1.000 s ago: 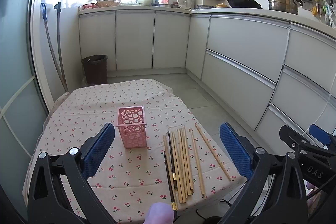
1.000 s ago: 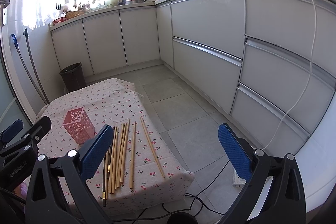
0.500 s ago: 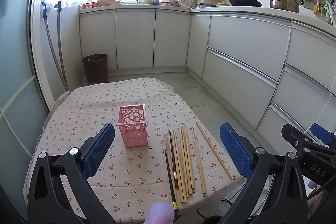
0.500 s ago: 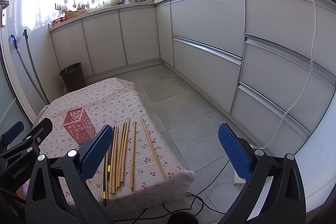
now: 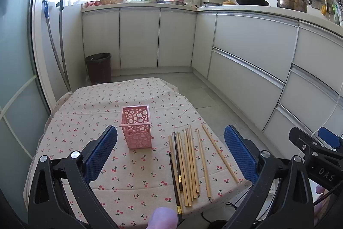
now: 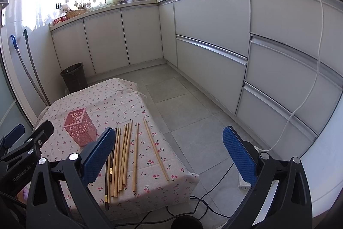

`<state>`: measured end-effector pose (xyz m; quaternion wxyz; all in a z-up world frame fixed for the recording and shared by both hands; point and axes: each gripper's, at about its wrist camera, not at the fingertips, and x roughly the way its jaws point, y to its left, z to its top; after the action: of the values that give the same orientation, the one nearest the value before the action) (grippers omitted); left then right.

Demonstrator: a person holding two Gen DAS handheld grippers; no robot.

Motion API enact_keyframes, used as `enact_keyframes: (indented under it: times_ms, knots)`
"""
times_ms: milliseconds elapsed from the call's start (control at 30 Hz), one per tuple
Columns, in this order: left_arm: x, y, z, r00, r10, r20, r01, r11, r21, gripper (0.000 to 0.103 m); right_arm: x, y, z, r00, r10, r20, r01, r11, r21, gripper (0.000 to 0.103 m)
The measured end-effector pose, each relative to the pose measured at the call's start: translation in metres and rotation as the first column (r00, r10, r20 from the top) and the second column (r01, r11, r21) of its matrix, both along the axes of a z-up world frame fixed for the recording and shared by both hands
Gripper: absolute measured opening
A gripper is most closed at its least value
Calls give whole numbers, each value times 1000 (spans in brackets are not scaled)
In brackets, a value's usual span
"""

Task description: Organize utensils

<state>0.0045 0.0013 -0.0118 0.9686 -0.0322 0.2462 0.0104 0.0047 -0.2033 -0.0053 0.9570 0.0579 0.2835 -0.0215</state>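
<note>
A pink perforated holder (image 5: 137, 127) stands upright and empty on a small table with a cherry-print cloth (image 5: 103, 113). Several wooden chopsticks (image 5: 190, 162) and two dark ones (image 5: 175, 164) lie flat to its right, near the table's right edge. My left gripper (image 5: 170, 153) is open and empty, above the table's near side. My right gripper (image 6: 167, 156) is open and empty, to the right of the table; the holder (image 6: 80, 129) and chopsticks (image 6: 126, 151) sit at its lower left. The right gripper's body (image 5: 317, 156) shows at the left view's right edge.
White kitchen cabinets (image 5: 246, 57) run along the back and right walls. A dark bin (image 5: 98, 68) stands behind the table by the wall. Cables (image 6: 203, 203) and a power strip (image 6: 244, 182) lie on the tiled floor to the right of the table.
Both views have shifted very slightly; the table and chopsticks sit a touch differently in frame. Both grippers stay open and empty. Nothing on the table has moved.
</note>
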Motion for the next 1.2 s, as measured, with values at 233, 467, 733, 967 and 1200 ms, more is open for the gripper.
enact_keyframes:
  times_ms: [233, 467, 733, 967, 1200]
  knots:
    - [2, 1, -1, 1000, 9, -8, -9, 1000, 0, 96, 0, -1, 0, 1000, -5, -3, 5, 1000, 6, 98]
    - [37, 36, -20, 976, 31, -217, -60, 990, -129, 96, 21, -19, 0, 995, 47, -92, -28, 979, 202, 98]
    - [112, 65, -85, 818, 21, -575, -156, 970, -188, 96, 82, -22, 26, 943, 297, -152, -185, 846, 501, 98]
    - [160, 55, -133, 687, -6, -726, -187, 965, -185, 81, 141, -17, -3, 876, 442, -192, -217, 717, 663, 98]
    - [174, 43, -159, 631, -18, -776, -183, 968, -171, 62, 157, -38, -49, 857, 420, -298, -77, 678, 731, 98]
